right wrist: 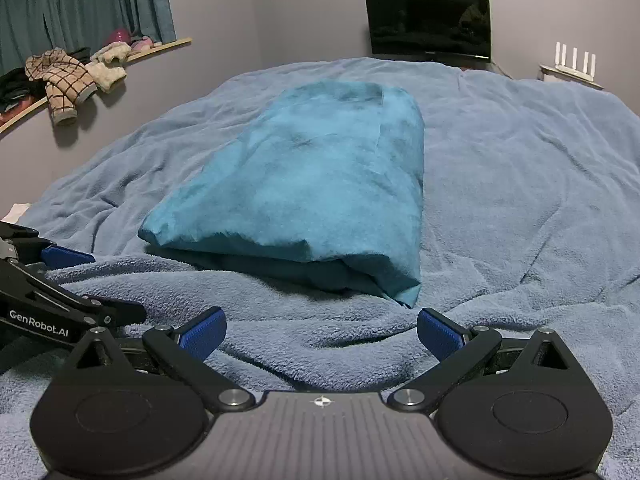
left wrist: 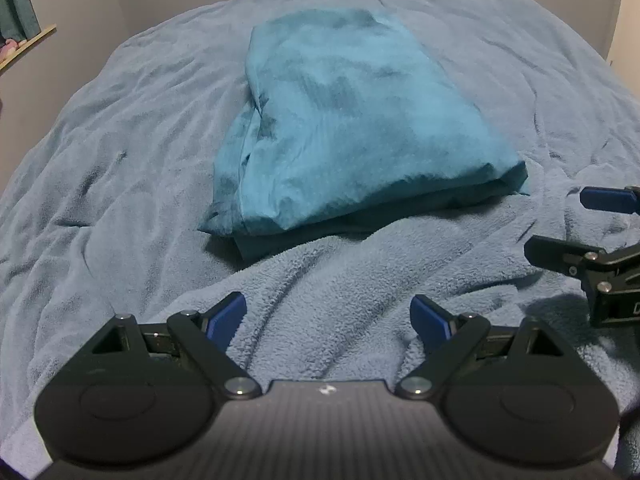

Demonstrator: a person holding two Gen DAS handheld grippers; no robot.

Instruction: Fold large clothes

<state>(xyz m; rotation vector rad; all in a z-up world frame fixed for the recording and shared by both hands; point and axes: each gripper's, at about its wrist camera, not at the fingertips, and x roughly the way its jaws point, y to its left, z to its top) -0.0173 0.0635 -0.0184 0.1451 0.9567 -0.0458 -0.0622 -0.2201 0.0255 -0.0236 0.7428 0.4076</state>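
Left gripper (left wrist: 328, 320): released, blue pads spread wide, nothing between them. It sits low over a raised ridge of the blanket, near the front edge of the folded garment but apart from it.
Right gripper (right wrist: 322, 334): released, pads spread wide, nothing held. It sits low over the blanket, just short of the garment's near right corner.
Gripper relation: side by side. The right unit shows at the right edge of the left wrist view; the left unit, marked "GenRobot.AI", shows at the left edge of the right wrist view.
Folded garment (left wrist: 352, 120): teal cloth, folded into a long stack of several layers, lying flat at the middle of the bed with its narrow end toward both grippers. Neither gripper touches it.
Blanket (left wrist: 120, 160): light blue fleece, wrinkled, covering the whole bed beneath the garment.
Television (right wrist: 430, 24): dark screen, against the far wall.
Router (right wrist: 572, 66): white, several antennas, right of the television.
Shelf clothes (right wrist: 68, 80): loose checked and beige items on the left ledge below the curtain (right wrist: 80, 4).
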